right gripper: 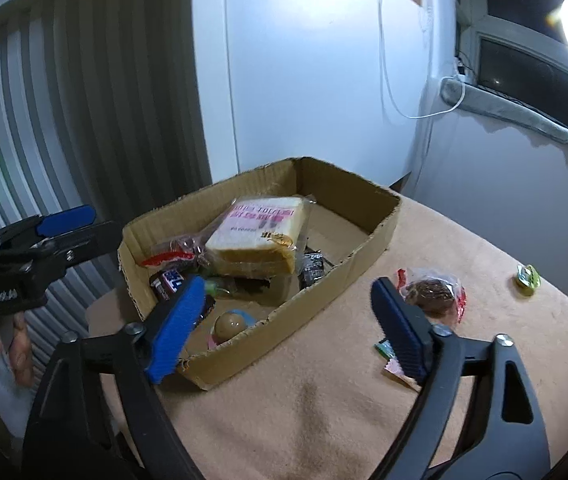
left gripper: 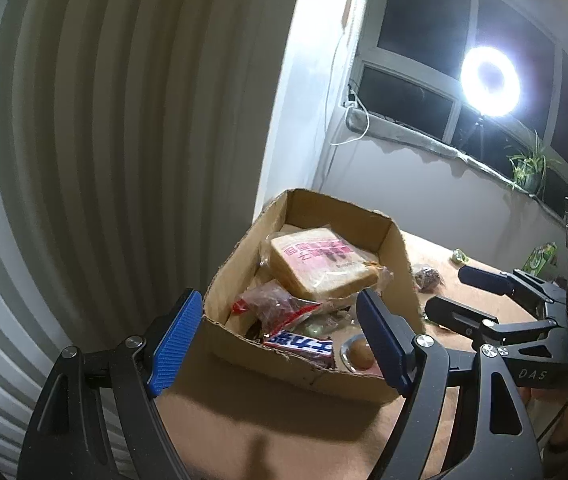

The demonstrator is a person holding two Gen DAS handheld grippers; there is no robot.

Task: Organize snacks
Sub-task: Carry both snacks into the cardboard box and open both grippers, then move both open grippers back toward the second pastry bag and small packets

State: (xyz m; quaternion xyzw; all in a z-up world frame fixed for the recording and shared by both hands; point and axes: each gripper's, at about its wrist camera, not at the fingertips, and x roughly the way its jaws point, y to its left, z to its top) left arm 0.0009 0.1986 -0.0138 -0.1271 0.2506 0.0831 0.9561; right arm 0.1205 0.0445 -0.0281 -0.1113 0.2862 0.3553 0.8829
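We see the cardboard box (right gripper: 368, 236) sitting on the desk (right gripper: 324, 408), its open top showing the snacks already gathered inside. A wrapped slice pack of bread (right gripper: 258, 236) lies tilted on top of the pile near the middle of the box. At its 9 o'clock sits a red-and-clear packet (right gripper: 170, 254), and at its 7 o'clock a dark chocolate bar (right gripper: 166, 283) with white lettering. A round brown sweet in a clear pack (right gripper: 230, 325) rests in the box corner nearest us, at 6 o'clock from the bread, and a small dark wrapper (right gripper: 312, 268) lies at the bread's 4 o'clock.

Outside the box, on the desk at its 4 o'clock, a brown cake in a clear and red wrapper (right gripper: 432, 292) lies just beside the wall. A small green wrapped candy (right gripper: 527, 277) lies well apart at 3 o'clock. A green and pink wrapper (right gripper: 388, 354) peeks out beneath the right finger.

Our right hand-held gripper (right gripper: 288, 320) hangs over the box's near wall with jaws spread wide and nothing between the pads. Our left hand-held gripper (left gripper: 280, 340) stands equally wide, its blue pads either side of the box's near corner, gripping nothing. In the left wrist view a ring light (left gripper: 490, 80) glares at 1 o'clock, with a potted plant (left gripper: 530, 168) on the sill.
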